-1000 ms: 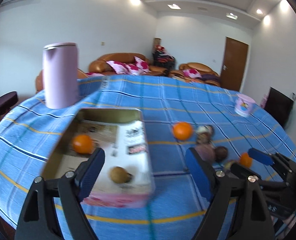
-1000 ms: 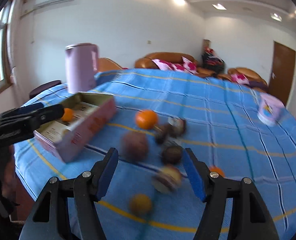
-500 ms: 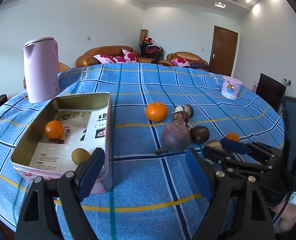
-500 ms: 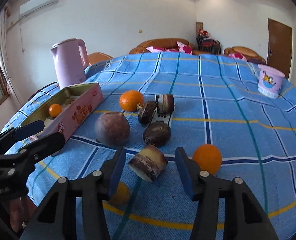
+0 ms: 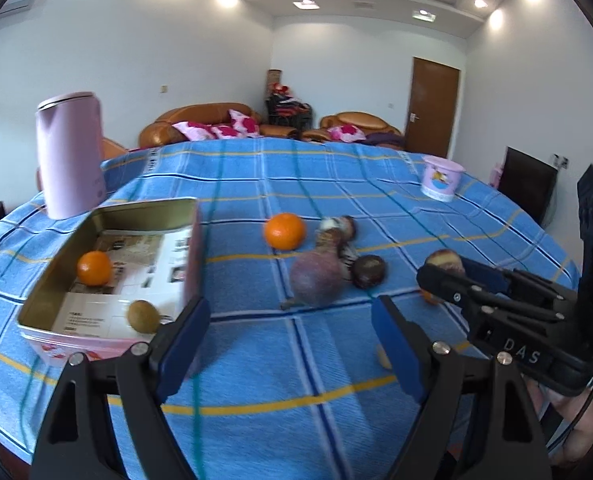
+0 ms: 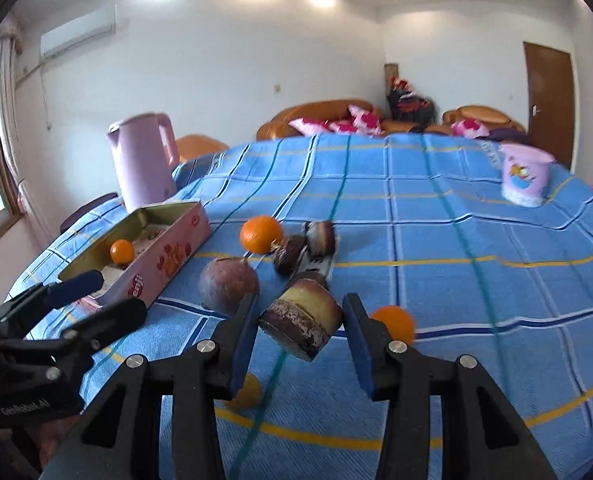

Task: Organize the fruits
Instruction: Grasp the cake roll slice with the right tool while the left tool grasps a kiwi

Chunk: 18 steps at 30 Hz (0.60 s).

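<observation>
Between the blue pads of the right gripper (image 6: 299,336) a cut piece of fruit (image 6: 301,322) with a dark rind and pale yellow flesh is framed, tilted; the jaws are set narrowly around it, and contact with the pads cannot be told. An orange (image 6: 392,322) lies just right of the right pad, a purple round fruit (image 6: 229,286) just left of the left pad. Ahead, dark brown fruits (image 6: 289,254) and a larger orange (image 6: 261,234) are clustered. The left gripper (image 5: 286,330) is held wide open over the blue checked tablecloth (image 5: 296,360), with nothing gripped. To its forward left an open pink tin (image 5: 108,276) is seen, lined with printed paper; inside are a small orange (image 5: 94,267) and a brownish-green fruit (image 5: 143,315). Beyond the tin a pink kettle (image 5: 70,154) stands; far right, a pink cup (image 5: 441,178).
</observation>
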{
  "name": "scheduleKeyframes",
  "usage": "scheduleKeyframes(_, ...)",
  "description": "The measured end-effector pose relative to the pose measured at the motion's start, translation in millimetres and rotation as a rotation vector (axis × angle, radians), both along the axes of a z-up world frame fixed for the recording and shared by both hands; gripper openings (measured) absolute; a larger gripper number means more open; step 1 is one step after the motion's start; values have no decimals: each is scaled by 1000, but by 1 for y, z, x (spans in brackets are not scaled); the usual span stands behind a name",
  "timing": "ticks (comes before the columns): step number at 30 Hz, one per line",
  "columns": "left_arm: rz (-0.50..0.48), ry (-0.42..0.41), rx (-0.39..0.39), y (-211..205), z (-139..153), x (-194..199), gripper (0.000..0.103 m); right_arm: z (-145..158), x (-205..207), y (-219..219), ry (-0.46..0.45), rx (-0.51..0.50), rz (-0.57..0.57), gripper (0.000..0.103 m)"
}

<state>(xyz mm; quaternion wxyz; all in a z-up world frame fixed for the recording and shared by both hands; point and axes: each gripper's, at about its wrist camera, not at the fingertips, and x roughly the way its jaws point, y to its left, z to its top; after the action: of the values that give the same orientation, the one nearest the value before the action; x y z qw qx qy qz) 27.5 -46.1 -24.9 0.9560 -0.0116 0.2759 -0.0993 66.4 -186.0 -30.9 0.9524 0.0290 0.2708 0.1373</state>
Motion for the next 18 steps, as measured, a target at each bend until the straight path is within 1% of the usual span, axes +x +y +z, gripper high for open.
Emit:
scheduleKeyframes(3,-60,27,5,-16,-6,1,81,-3,-11,-9,-8,-3,-37,45)
scheduleKeyframes(5,-99,47,9,-27,-10,2,77,-5,-15,-15,-8,11,-53,45)
scheduleKeyframes(7,-133,63,18,-37,-14,4,67,-3,-15,-19,-13,13,-66,45)
scheduleKeyframes(8,-150,79,26,-42,-17,7,65,-2,-16,-21,-16,16,-71,45)
scheduleKeyframes(12,-173,140,17,-49,-28,17,53,-3,-15,-27,-17,20,-84,45)
scheduleKeyframes(15,-200,167,3,-54,-32,19,50,-6,-14,-29,-12,26,-90,45)
scheduleKeyframes(17,-214,186,1,-57,-37,22,41,-7,-14,-30,-9,31,-91,45)
scheduleKeyframes(18,-219,192,0,-58,-39,23,32,-7,-13,-30,-9,30,-92,45)
